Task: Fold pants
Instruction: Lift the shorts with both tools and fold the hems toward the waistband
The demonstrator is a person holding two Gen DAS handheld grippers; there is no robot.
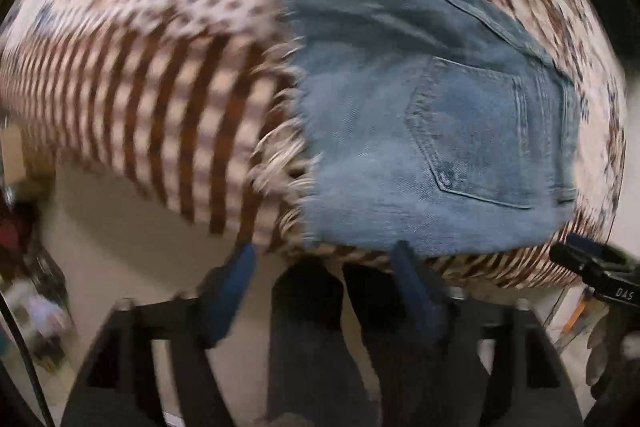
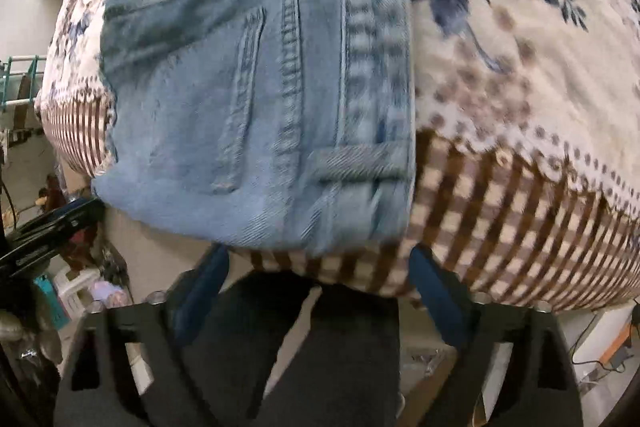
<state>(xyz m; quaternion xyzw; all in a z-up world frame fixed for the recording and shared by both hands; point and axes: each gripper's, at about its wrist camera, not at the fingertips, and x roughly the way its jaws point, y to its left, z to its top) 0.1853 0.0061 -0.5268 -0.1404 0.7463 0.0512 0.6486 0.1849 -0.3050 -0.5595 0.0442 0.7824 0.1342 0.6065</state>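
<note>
On the patterned bedspread [image 2: 520, 75], near its edge, the denim shorts [image 2: 260, 99] are laid in a compact folded bundle; little folding is judged to be left. Both the left gripper [image 1: 320, 267] and right gripper [image 2: 316, 263] are held spread, empty, just short of the shorts.

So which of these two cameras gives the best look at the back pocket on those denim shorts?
The left wrist view: the back pocket shows whole there, stitched outline and all, on the denim shorts. The right wrist view shows mostly the waistband, a belt loop and seams, with only a narrow stitched strip that may be the pocket's edge.
</note>
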